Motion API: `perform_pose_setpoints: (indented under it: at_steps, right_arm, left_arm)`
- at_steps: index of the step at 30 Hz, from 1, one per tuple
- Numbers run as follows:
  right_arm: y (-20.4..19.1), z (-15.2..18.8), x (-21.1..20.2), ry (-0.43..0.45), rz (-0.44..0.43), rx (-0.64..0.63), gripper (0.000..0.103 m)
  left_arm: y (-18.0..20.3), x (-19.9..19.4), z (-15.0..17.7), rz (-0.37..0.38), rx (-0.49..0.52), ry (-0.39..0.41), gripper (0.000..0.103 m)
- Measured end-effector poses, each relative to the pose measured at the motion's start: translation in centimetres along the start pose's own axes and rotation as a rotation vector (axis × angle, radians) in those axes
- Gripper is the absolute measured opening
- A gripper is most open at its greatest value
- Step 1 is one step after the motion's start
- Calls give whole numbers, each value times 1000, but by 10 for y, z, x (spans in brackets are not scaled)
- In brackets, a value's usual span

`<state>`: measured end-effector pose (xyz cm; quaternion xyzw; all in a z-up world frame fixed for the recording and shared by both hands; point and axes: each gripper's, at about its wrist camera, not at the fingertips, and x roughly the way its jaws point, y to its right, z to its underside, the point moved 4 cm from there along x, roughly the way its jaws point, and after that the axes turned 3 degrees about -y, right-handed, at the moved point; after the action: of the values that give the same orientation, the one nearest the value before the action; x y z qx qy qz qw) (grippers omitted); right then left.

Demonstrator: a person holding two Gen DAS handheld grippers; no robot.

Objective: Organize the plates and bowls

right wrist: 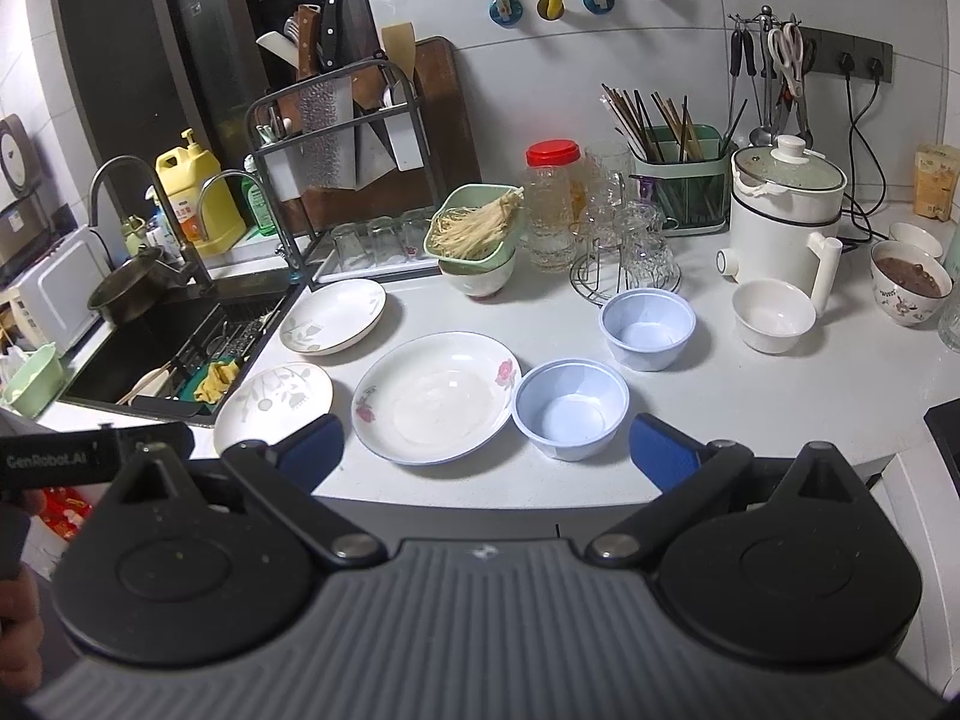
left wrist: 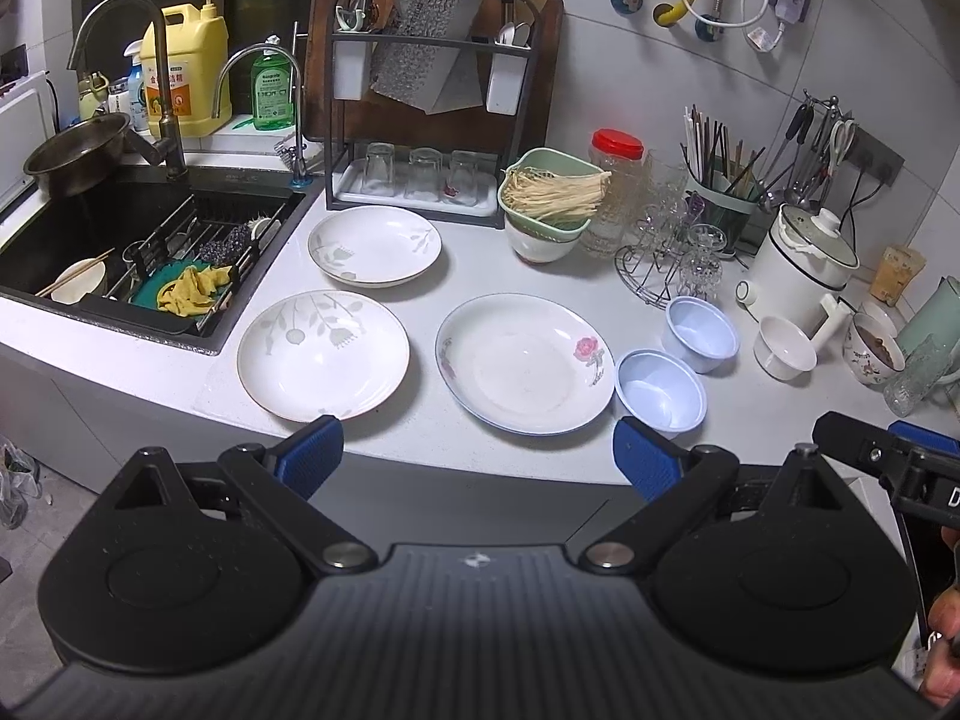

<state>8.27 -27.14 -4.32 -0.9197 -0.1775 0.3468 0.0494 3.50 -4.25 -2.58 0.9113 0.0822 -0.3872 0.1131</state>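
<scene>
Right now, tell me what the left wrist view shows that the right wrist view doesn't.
Only the left wrist view shows the scrubber in the sink rack.

Only the right wrist view shows the microwave and the green basket left of the sink.

Both show three plates, including the rose plate, two blue bowls, the nearer one beside that plate, and the white bowl. Both grippers are open, holding nothing.

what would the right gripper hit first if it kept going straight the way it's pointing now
Most likely the rose plate: it lies straight ahead of the open right gripper, with the nearer blue bowl just right of that line. Depth is unclear, so the counter edge could come first if the gripper runs low.
</scene>
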Motion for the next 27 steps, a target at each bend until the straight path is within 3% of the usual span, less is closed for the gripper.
perform_pose_setpoints:
  at_steps: [27]
  right_arm:
    - [3, 4, 8, -20, -11, 0, 103]
  left_arm:
    - [0, 8, 2, -14, -8, -4, 98]
